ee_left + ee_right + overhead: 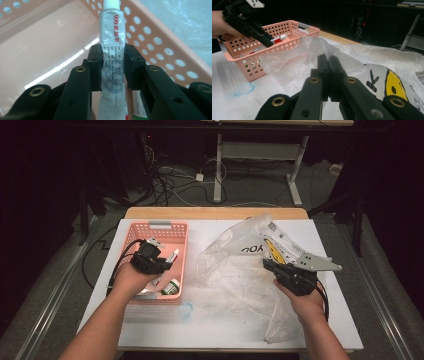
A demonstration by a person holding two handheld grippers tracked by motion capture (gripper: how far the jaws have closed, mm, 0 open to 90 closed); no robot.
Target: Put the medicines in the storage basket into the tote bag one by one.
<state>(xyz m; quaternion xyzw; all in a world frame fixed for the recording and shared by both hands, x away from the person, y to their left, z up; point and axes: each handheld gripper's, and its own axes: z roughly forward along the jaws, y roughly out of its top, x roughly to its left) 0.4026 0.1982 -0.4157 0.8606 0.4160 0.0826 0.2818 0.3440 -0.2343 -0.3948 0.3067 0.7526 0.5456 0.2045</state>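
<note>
You had a white-topped table with a wooden far edge. On it sat a pink perforated plastic basket and, beside it, a crumpled clear plastic bag.

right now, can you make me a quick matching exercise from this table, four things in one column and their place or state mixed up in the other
Things:
1. ointment tube
2. pink basket
3. plastic bag
4. blue ring mark

Place or state:
a. pinched by the right hand-held gripper
b. clamped in the left hand-held gripper, over the basket
c. on the table in front of the basket
d. on the left part of the table

Pairs: 1-b, 2-d, 3-a, 4-c
</note>
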